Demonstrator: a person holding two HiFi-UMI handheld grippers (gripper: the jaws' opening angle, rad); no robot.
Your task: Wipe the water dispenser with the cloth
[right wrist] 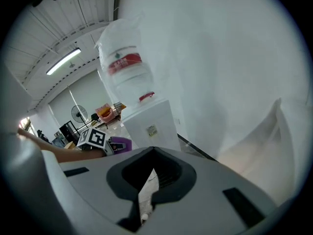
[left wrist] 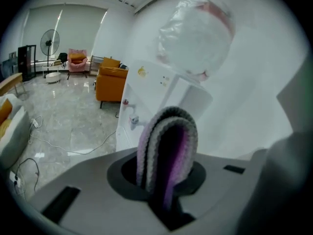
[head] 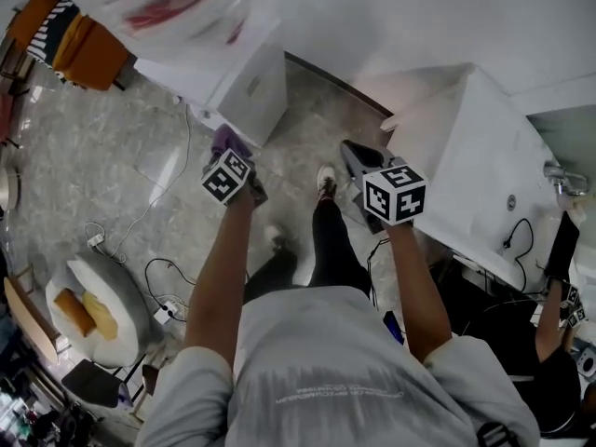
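Observation:
The white water dispenser [head: 250,89] stands on the floor ahead of me, with a clear bottle [head: 177,3] upside down on top. My left gripper [head: 229,152] is shut on a folded purple and grey cloth [head: 228,141], held just short of the dispenser's near corner. In the left gripper view the cloth [left wrist: 167,148] stands up out of the jaws, with the dispenser [left wrist: 154,99] and bottle [left wrist: 196,33] behind it. My right gripper [head: 354,159] hangs to the right, shut and holding nothing. In the right gripper view, that gripper [right wrist: 146,192] shows only a thin slit, and the dispenser [right wrist: 149,124] is beyond.
A white counter [head: 484,156] juts out at the right, close to my right gripper. Cables [head: 158,282] and a round white seat [head: 102,310] lie on the marble floor at the left. An orange armchair [head: 88,49] stands behind the dispenser. Another person [head: 559,250] is at the far right.

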